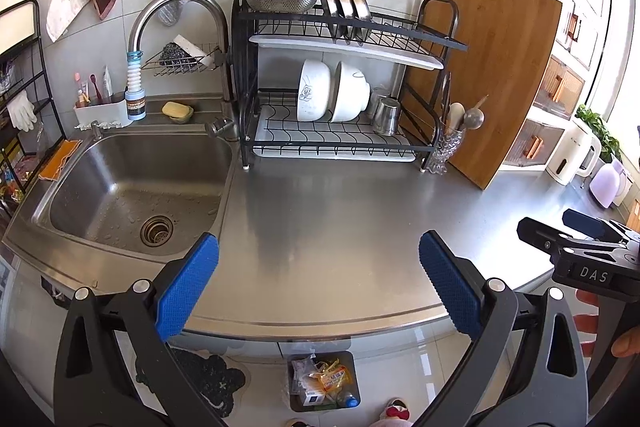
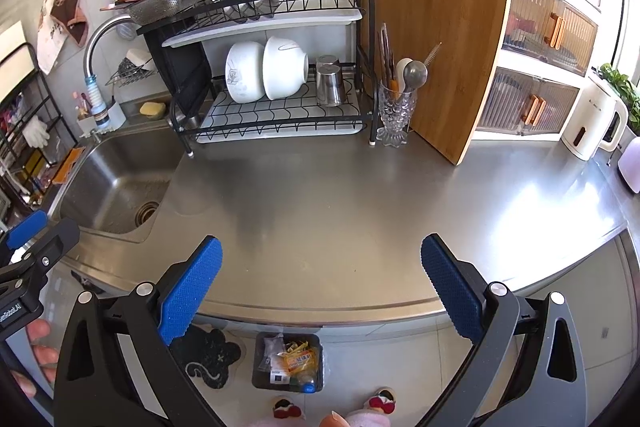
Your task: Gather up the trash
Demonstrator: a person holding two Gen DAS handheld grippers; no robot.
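A small grey trash bin (image 1: 323, 379) stands on the floor below the counter's front edge, holding wrappers, a small box and a plastic bottle; the right wrist view shows the bin (image 2: 286, 361) too. My left gripper (image 1: 319, 279) hangs open above the steel counter (image 1: 340, 219), nothing between its blue pads. My right gripper (image 2: 321, 281) is open as well, over the counter's front edge, empty. Each gripper shows at the edge of the other's view: the right gripper (image 1: 588, 239), the left gripper (image 2: 28, 239). No loose trash shows on the counter.
A sink (image 1: 132, 187) with a tap lies to the left. A black dish rack (image 1: 340, 75) with bowls and cups, a glass utensil holder (image 2: 396, 115) and a leaning wooden cutting board (image 1: 492, 67) line the back. A white kettle (image 2: 596, 119) is far right. Slippered feet (image 2: 380, 403) stand by the bin.
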